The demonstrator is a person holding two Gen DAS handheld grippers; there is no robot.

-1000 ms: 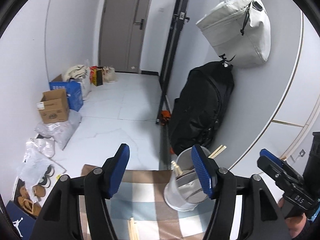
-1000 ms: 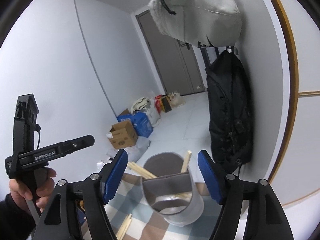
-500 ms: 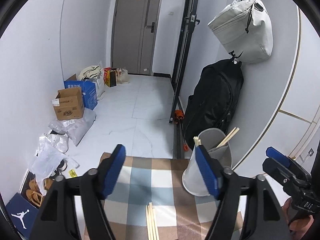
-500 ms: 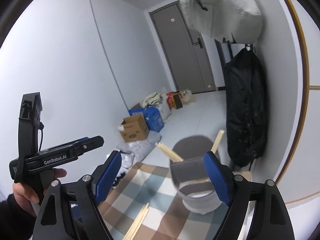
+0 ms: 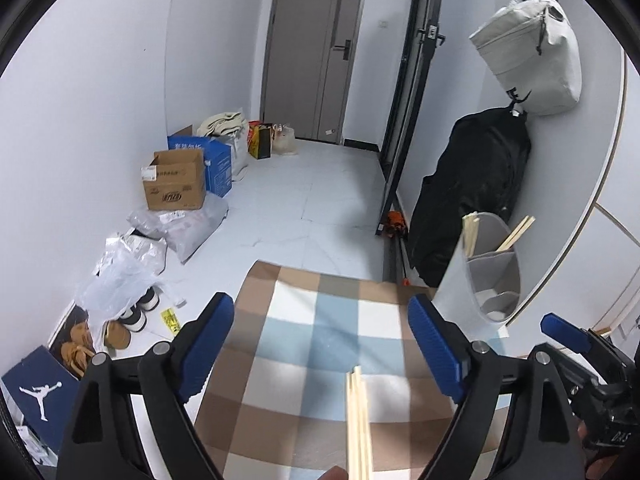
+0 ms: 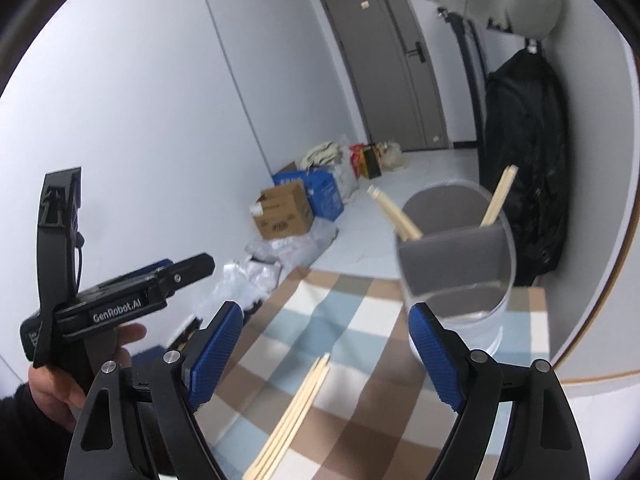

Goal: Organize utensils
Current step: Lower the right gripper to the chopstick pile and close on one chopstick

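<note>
A grey utensil holder (image 5: 486, 276) with a divider stands at the far right of the checked tablecloth (image 5: 316, 344); it also shows in the right wrist view (image 6: 456, 268). Wooden chopsticks (image 5: 514, 234) stick out of it on both sides. A bundle of loose chopsticks (image 5: 359, 424) lies on the cloth, also in the right wrist view (image 6: 294, 412). My left gripper (image 5: 320, 352) is open and empty above the cloth, short of the loose chopsticks. My right gripper (image 6: 324, 354) is open and empty, held above the loose chopsticks and in front of the holder.
The table's far edge drops to a white tiled floor. Cardboard boxes (image 5: 176, 180), plastic bags (image 5: 124, 264) and shoes lie along the left wall. A black backpack (image 5: 468, 196) and a grey bag (image 5: 532, 48) hang on the right wall behind the holder.
Both grippers have drawn back and up from the holder, so more of the cloth and the loose chopsticks show. Both stay open.
</note>
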